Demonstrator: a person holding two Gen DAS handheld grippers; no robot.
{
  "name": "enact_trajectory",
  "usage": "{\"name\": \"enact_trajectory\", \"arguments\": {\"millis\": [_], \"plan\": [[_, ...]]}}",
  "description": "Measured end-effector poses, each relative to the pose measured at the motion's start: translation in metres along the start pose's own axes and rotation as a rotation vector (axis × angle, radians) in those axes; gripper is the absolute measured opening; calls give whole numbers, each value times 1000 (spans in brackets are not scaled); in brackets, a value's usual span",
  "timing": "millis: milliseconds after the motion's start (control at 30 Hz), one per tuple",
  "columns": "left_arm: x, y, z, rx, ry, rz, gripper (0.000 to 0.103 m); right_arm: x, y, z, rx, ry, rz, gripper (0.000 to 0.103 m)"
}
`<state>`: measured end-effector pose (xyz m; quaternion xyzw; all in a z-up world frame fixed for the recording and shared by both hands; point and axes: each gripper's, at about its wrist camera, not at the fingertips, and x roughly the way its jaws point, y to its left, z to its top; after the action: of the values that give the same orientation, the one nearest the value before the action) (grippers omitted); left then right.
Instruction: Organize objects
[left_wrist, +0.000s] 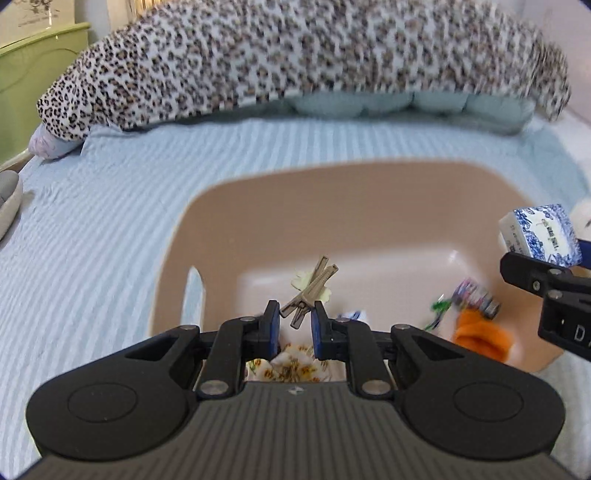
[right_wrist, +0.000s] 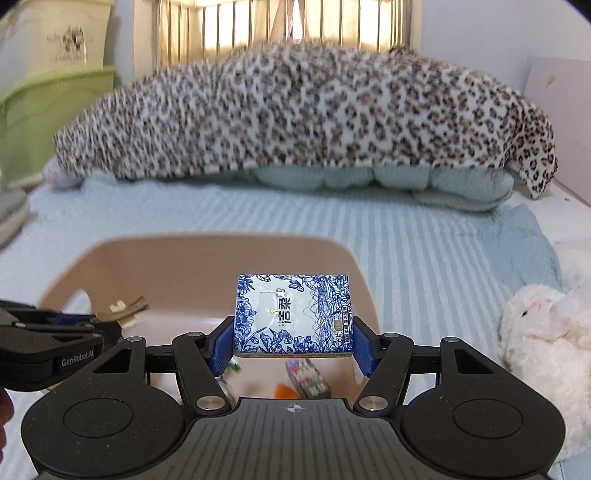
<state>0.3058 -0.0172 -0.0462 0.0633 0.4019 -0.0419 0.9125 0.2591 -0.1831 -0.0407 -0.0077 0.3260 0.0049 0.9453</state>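
A tan plastic basin (left_wrist: 229, 229) sits on the striped bed; it also shows in the right wrist view (right_wrist: 207, 258). My left gripper (left_wrist: 294, 321) hovers over it, its jaws slightly apart, with a bunch of keys (left_wrist: 310, 291) just beyond the tips; whether the keys are gripped is unclear. My right gripper (right_wrist: 293, 341) is shut on a blue-and-white tissue pack (right_wrist: 293, 314), held above the basin's right side; the pack also shows in the left wrist view (left_wrist: 541, 234). In the basin lie an orange item (left_wrist: 480, 334), a small colourful tube (left_wrist: 476, 297) and a floral cloth (left_wrist: 291, 363).
A leopard-print blanket (right_wrist: 295, 110) lies over pale green pillows (right_wrist: 406, 181) at the head of the bed. A white plush toy (right_wrist: 546, 332) lies to the basin's right. A green headboard (left_wrist: 33, 74) stands at the left.
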Motion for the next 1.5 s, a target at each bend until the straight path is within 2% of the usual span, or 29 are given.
{"name": "enact_trajectory", "arguments": {"millis": [100, 200, 267, 300, 367, 467, 500, 567, 800, 1067, 1500], "plan": [[11, -2, -6, 4, 49, 5, 19, 15, 2, -9, -25, 61, -4, 60], [16, -3, -12, 16, 79, 23, 19, 20, 7, -11, -71, 78, -9, 61], [17, -1, -13, 5, 87, 26, 23, 18, 9, -10, -75, 81, -10, 68], [17, 1, -14, -3, 91, 25, 27, 16, 9, -9, -71, 80, -8, 69], [12, 2, -12, -11, 102, 10, 51, 10, 9, -6, -72, 81, -8, 74], [-3, 0, -11, 0, 80, -31, 65, -3, 6, 0, -81, 57, -23, 87], [-7, -2, -12, 9, 73, -30, 68, -9, 4, 2, -82, 51, -25, 88], [-19, -5, -13, 20, 51, -14, 81, -21, 0, 6, -68, 41, -20, 92], [-55, -6, -15, 11, -7, -48, 82, -64, -14, 16, -29, 10, -9, 98], [-105, -1, -22, -3, -74, -33, 82, -107, -17, 15, 2, 3, 11, 100], [-185, 9, -72, -8, -134, -23, 82, -183, -4, -18, -20, -13, 25, 102]]}}
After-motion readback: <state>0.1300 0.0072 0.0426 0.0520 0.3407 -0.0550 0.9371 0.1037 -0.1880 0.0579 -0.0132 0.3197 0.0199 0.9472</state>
